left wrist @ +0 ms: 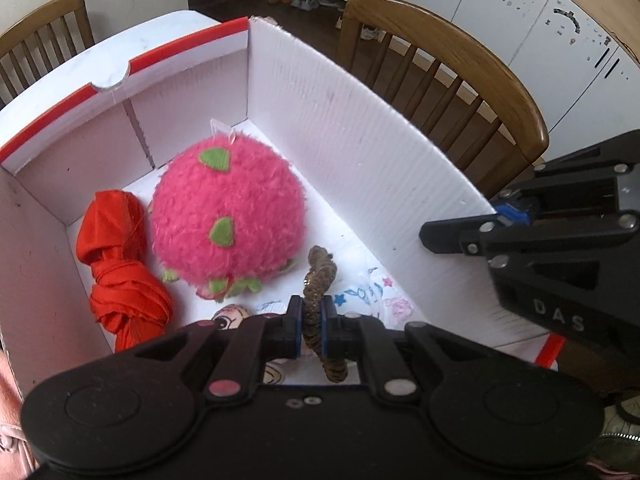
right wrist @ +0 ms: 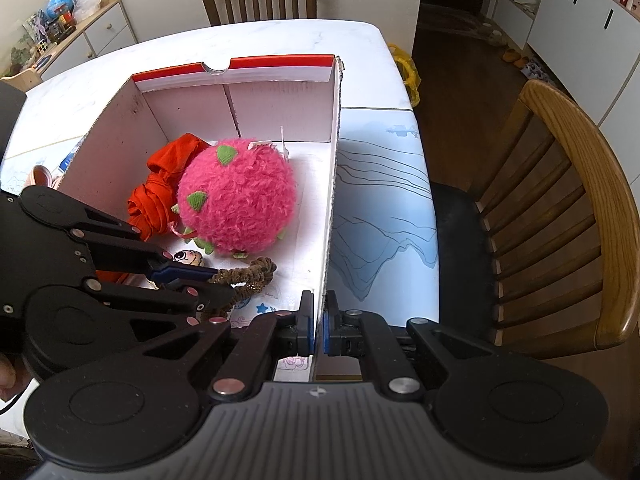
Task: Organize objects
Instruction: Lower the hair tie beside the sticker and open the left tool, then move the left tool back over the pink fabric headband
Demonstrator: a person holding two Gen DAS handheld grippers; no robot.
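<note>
Left to right: red cloth bundle (left wrist: 120,256) lies knotted along the left wall inside the white box (left wrist: 360,152), touching the fuzzy pink plush ball (left wrist: 228,216) just beside it. Plush has green felt patches and green leaves at its base, sits mid-box on the floor, a clear tag loop on top. Near the plush base, a small cartoon-face item (left wrist: 232,316) is partly hidden under the left hand-held gripper (left wrist: 311,328). Left hand-held gripper is clenched on a brown-gold braided band (left wrist: 320,276); band runs between the blue pads, one end sticking up toward the plush, the other hanging below the jaws. In the right wrist view the band (right wrist: 252,274) loops out from the left hand-held gripper (right wrist: 216,280), low over the box floor, over a printed white sheet with stars (right wrist: 264,306). Right hand-held gripper (right wrist: 317,328) is clamped on the box's right wall (right wrist: 332,200), one finger inside, one outside, pads tight on the thin corrugated edge. Box has a red-trimmed far rim and sits on the white marble-look desk (right wrist: 280,36). Right of the box, a pale blue mat with line drawing (right wrist: 380,216) lies on the desk. Wooden chair (right wrist: 572,200) stands further right, well apart from the box; another at the desk's far side.
</note>
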